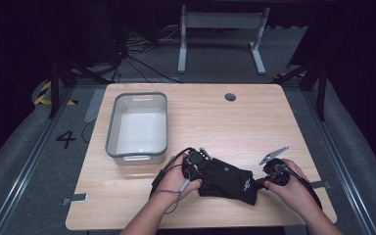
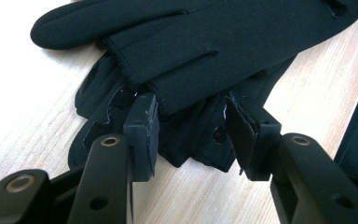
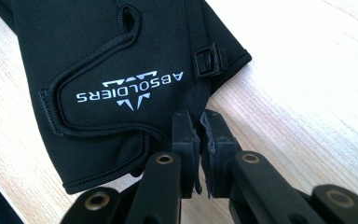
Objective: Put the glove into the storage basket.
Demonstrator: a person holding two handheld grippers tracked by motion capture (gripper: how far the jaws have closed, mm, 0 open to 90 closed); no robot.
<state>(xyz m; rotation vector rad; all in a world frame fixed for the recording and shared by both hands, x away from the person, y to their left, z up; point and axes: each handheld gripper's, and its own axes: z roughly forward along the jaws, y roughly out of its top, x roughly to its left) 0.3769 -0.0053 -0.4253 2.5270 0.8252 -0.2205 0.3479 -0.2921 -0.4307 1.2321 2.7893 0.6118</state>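
i have two black gloves (image 1: 225, 177) stacked on the wooden table (image 1: 254, 122), lying at about six o'clock of the tabletop, near my edge. the grey bin (image 1: 137, 125) sits at about ten o'clock, well apart from the gloves and with nothing in it.

my right gripper (image 3: 199, 122) is clenched on the cuff edge of the top glove, just below the small buckle (image 3: 208, 59); in the right gripper view the pads meet with a thin fold of fabric between them. my left gripper (image 2: 192, 122) is released: the jaws stand apart on either side of the finger ends, and no pad presses on cloth. the fingertips of the lower glove (image 2: 121, 100) poke out at about seven o'clock from under the upper one.

judging from this, the step in hand is getting both ends of the pair held so it can be lifted toward the bin. to do it well i'd keep the right grip steady and not pull yet, since one thin fold could slip out. with the left i'd push forward until both layers sit deep between the pads, then close firmly, so the lower glove is not left on the table. then lift both hands together, level.

count: two gloves, one bin, one table, two grippers, one buckle that i can see.
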